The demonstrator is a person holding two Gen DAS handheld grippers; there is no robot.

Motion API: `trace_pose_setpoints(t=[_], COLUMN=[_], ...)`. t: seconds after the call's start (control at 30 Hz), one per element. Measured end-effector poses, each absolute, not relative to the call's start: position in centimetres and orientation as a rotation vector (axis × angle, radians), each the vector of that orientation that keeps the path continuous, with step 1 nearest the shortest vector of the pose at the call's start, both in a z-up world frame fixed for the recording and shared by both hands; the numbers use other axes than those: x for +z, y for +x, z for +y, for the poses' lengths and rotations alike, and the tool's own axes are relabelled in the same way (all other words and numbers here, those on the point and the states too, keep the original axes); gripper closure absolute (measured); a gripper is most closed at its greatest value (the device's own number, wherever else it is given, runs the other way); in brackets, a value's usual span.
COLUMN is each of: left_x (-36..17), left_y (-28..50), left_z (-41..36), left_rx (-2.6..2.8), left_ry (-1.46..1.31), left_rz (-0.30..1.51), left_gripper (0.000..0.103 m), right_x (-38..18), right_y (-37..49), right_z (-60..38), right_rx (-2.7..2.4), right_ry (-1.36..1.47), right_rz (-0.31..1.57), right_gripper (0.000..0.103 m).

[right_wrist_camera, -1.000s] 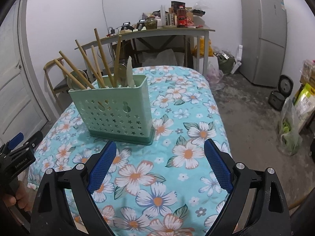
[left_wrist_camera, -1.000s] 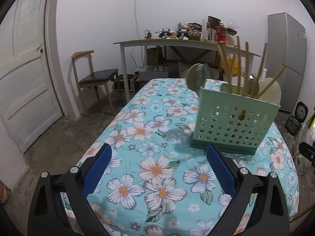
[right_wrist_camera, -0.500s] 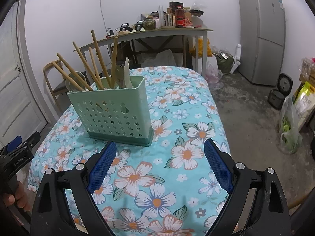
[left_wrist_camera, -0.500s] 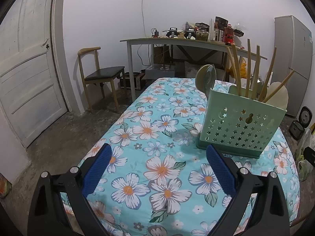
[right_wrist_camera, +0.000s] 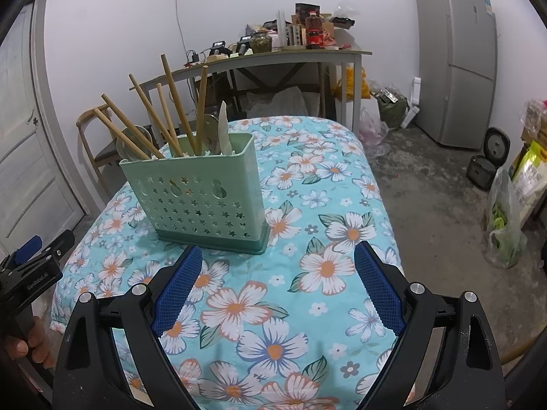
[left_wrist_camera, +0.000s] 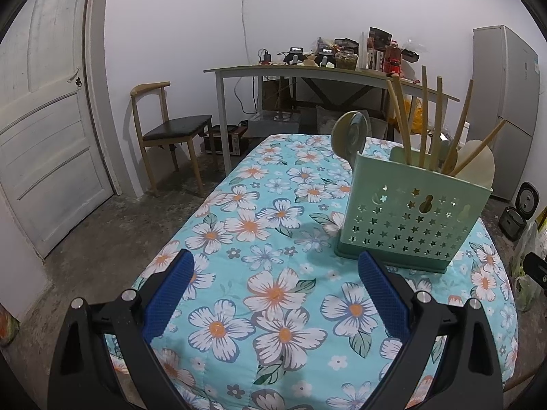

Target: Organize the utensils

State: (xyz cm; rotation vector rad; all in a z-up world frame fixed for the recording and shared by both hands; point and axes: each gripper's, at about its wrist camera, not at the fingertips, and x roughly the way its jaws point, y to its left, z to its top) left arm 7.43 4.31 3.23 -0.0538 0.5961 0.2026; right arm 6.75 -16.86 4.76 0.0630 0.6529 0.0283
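Standing upright mid-table, green utensil holder [right_wrist_camera: 201, 201] with chopsticks [right_wrist_camera: 171, 109], bare floral tablecloth [right_wrist_camera: 307, 273] around it to every edge, left gripper [left_wrist_camera: 275, 273] and right gripper [right_wrist_camera: 277, 266] both spread wide, empty, left tool's label possibly "GenRobot.AI".

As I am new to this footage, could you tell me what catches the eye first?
A mint-green utensil holder stands upright on the flowered tablecloth, bristling with wooden chopsticks and spoons. Both the left gripper and the right gripper are open and empty, short of the holder.
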Motion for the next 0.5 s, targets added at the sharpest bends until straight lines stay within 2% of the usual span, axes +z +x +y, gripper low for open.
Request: trace_pose_setpoints(t=[0.5], left_x=[3.11], left_y=[7.59], left_z=[4.1], left_rx=[0.19], left_ry=[-0.059], left_rz=[0.604], left_gripper=[0.008], right_x=[5.01], right_y=[6.71], right_z=[-16.61], right_rx=[0.041], right_ry=[0.063], right_rz=[0.646], right_gripper=[0.017])
